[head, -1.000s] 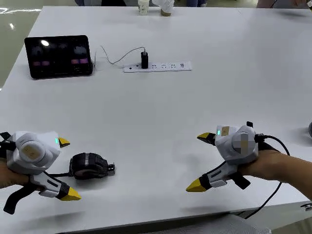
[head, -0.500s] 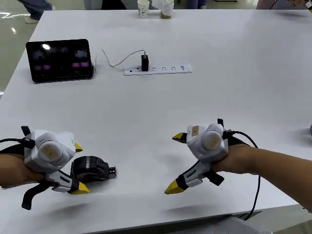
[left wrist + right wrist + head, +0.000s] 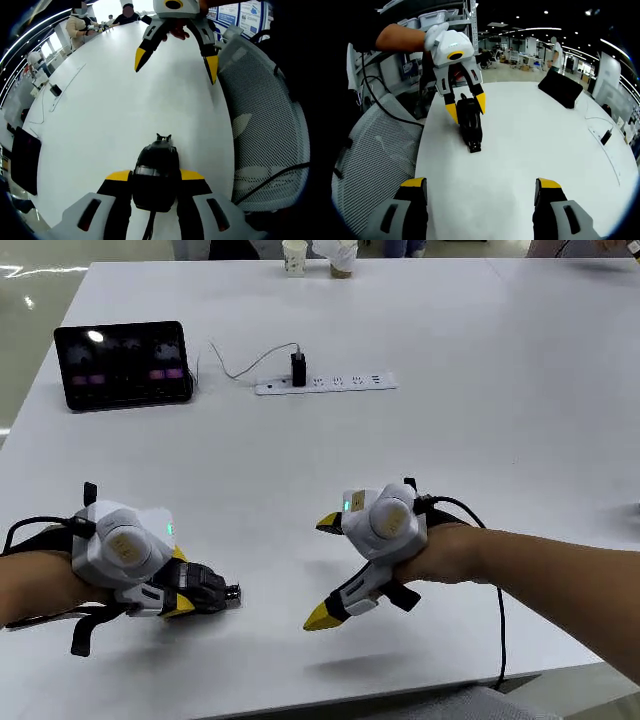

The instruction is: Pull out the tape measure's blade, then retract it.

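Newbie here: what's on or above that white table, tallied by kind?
Handheld tools: 2 (left tool, right tool)
Tape measure: 1
Tablet: 1
Power strip: 1
Charger: 1
Paper cup: 1
Unclear white bundle: 1
Total: 8

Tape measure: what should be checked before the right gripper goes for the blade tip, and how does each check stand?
1. Hold: left gripper closed on the tape measure, jaws against both sides: ok.
2. Access: blade hook exposed, pointing toward the right gripper: ok.
3. Right gripper open: ok.
4. Right gripper at the hook: not ok, apart from it.
5. Bare table between them: ok.
6. Blade lock released: cannot tell.
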Action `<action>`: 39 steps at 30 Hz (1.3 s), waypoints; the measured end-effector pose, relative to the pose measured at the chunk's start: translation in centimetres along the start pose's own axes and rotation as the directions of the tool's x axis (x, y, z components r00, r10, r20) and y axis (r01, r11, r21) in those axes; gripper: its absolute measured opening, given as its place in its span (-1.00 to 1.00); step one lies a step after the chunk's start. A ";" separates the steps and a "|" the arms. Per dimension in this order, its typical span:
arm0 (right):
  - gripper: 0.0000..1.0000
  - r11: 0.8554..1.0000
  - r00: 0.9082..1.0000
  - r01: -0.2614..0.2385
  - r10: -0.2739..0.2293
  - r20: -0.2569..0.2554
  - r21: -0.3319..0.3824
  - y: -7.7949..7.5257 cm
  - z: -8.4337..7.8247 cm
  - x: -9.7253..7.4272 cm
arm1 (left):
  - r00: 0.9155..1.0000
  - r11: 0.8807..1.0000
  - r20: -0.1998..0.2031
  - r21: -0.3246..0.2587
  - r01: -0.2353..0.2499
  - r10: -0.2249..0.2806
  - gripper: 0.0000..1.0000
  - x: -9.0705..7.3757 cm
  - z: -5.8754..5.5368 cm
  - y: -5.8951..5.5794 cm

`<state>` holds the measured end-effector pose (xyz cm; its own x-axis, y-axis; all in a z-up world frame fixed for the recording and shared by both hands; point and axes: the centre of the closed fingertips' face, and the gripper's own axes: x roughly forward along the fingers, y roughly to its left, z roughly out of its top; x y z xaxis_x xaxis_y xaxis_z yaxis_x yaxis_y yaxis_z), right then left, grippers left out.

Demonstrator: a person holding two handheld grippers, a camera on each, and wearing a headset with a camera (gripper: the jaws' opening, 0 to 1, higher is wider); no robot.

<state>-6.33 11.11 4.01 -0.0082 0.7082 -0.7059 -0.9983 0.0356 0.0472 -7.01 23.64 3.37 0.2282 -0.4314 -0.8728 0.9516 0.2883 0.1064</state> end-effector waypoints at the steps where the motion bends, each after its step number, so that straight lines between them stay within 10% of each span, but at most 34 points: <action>1: 0.73 1.000 1.000 -0.003 0.003 -0.003 -0.008 0.0 0.1 0.3 | 1.000 1.000 0.004 -0.002 0.000 0.000 -0.43 0.0 0.0 0.0; 39: -0.27 0.994 0.997 -0.065 0.060 -0.056 -0.092 0.9 3.0 8.1 | 1.000 0.999 0.015 0.033 -0.002 0.002 -0.43 0.7 -0.4 0.2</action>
<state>-7.09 19.03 0.48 -0.0710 0.6685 -0.7403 -0.9968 -0.0754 0.0275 -6.76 23.76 2.56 0.2332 -0.4440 -0.8651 0.9574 0.2607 0.1243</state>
